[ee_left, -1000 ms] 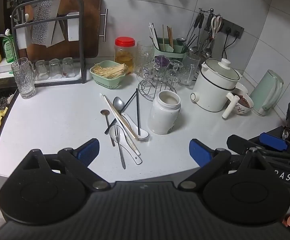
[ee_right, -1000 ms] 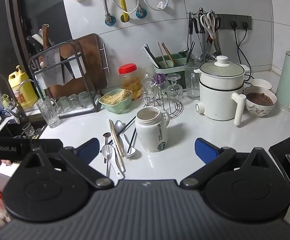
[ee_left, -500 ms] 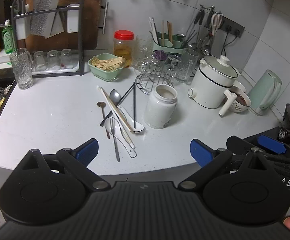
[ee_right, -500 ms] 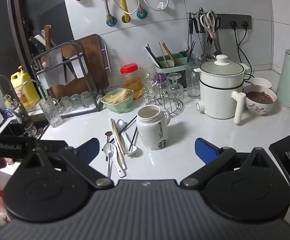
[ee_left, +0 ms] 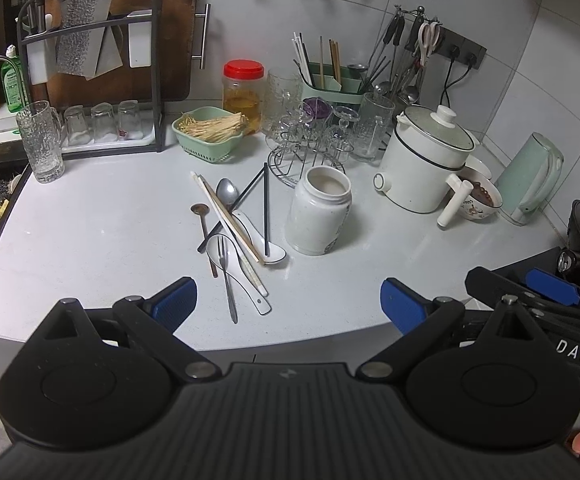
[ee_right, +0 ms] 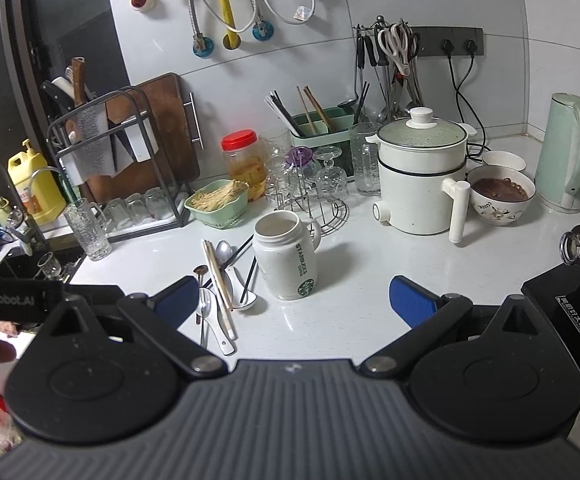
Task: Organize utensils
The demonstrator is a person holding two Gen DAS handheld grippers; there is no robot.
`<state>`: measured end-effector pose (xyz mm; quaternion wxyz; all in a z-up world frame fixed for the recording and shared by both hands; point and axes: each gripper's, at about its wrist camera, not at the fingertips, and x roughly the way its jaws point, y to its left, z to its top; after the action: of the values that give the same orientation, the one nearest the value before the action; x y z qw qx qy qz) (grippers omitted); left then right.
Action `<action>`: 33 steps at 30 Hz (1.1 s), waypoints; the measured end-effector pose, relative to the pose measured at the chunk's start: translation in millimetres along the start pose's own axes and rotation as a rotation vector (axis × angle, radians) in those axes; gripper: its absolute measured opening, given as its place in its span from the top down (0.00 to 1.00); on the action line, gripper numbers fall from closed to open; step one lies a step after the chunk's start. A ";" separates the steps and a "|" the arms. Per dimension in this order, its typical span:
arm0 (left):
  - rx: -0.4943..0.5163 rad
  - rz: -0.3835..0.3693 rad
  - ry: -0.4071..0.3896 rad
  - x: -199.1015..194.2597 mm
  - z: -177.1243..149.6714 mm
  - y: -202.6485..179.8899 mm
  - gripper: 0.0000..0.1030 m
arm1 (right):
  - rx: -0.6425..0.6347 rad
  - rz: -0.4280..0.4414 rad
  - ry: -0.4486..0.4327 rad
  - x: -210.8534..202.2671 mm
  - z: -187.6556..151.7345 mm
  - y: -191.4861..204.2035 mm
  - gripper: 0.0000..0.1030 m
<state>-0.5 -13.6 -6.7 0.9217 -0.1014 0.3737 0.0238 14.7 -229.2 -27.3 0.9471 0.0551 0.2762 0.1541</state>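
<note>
A loose pile of utensils [ee_left: 234, 236] lies on the white counter: chopsticks, metal spoons, white ceramic spoons, a fork. It also shows in the right wrist view [ee_right: 220, 280]. A white Starbucks mug [ee_left: 319, 216] stands upright just right of the pile and also shows in the right wrist view [ee_right: 288, 258]. My left gripper [ee_left: 288, 304] is open and empty, held back at the counter's front edge. My right gripper [ee_right: 292, 300] is open and empty, in front of the mug.
A green utensil caddy [ee_left: 332, 88] with chopsticks stands at the back wall. A glass rack [ee_left: 310, 148], white cooker [ee_left: 426, 160], bowl [ee_left: 482, 200], kettle [ee_left: 534, 184], green basket [ee_left: 210, 134], dish rack [ee_left: 94, 80] and a tall glass [ee_left: 42, 144] ring the counter.
Both grippers have shifted only slightly; the left wrist view sits a little nearer the pile than half a second ago. Nothing on the counter has moved.
</note>
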 end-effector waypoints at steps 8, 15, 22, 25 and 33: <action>-0.006 0.003 -0.006 -2.1 1.5 4.3 0.03 | 0.001 -0.010 -0.007 -2.2 1.2 -2.1 0.00; -0.009 0.008 -0.011 -3.4 -0.1 3.9 0.03 | 0.010 -0.006 -0.008 -3.9 1.2 -3.1 0.00; -0.020 0.010 -0.015 -5.0 -1.9 4.4 0.03 | 0.011 -0.012 -0.004 -3.8 0.0 -2.7 0.00; -0.023 0.010 -0.013 -5.2 -2.9 5.3 0.03 | 0.009 -0.016 0.000 -3.8 -1.4 -2.5 0.00; -0.027 0.016 -0.018 -6.5 -5.1 5.8 0.03 | 0.007 -0.022 0.004 -4.4 -2.5 -2.8 0.00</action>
<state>-9.4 -8.7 -6.7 0.9234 -0.1108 0.3657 0.0370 10.6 -233.3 -27.7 0.9480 0.0553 0.2791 0.1429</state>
